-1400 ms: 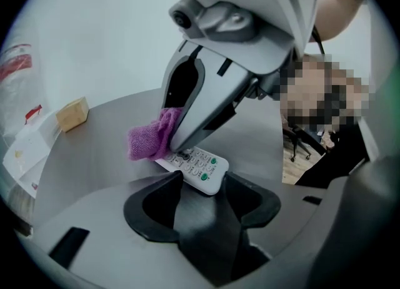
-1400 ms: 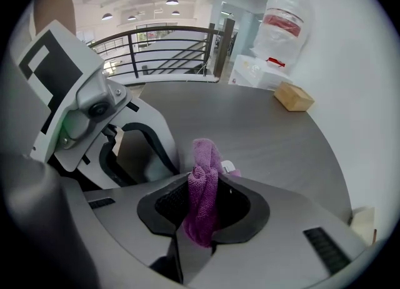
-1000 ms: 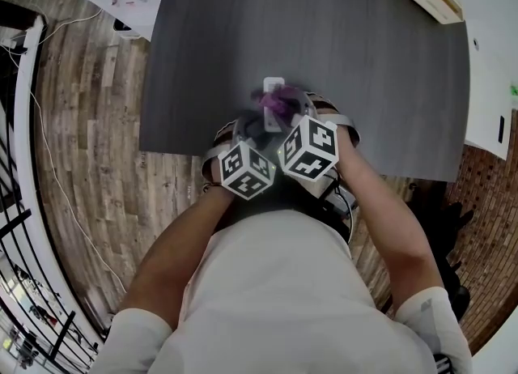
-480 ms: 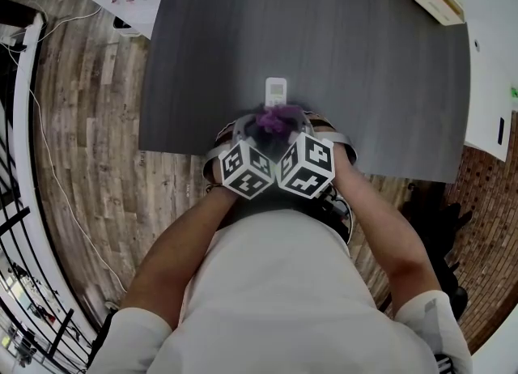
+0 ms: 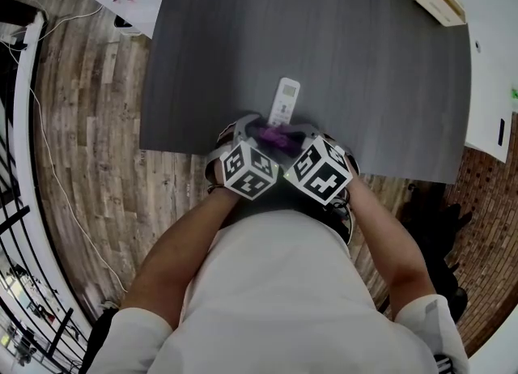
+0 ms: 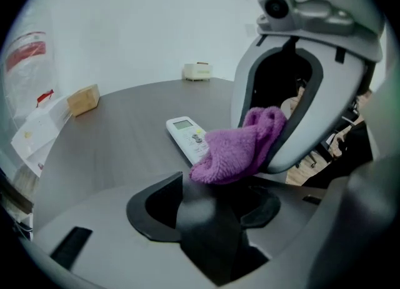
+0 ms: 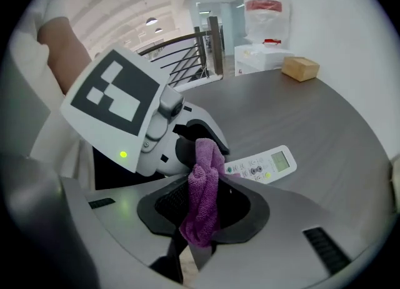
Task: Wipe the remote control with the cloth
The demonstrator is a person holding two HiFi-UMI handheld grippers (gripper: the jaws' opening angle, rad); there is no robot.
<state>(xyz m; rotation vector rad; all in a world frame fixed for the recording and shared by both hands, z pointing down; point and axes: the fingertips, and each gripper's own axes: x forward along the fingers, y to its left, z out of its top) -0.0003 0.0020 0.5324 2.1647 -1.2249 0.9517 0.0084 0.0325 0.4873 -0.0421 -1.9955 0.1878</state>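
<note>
right gripper (image 7: 199, 219) fingers clench the purple cloth (image 7: 203, 187) against the remote control's (image 7: 265, 164) near end, to wipe; left gripper (image 6: 209, 219) fingers closed, empty.

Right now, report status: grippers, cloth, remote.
Right gripper shut on cloth. Left gripper jaws together, nothing seen between. Remote control flat on table, cloth at its button end. Nothing else near it.

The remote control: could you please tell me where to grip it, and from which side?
Probably across its two long edges at the button half, coming from the person's side. The remote control lies flat, face up on the table, slim across, display end away; the purple cloth hangs at its near end.
</note>
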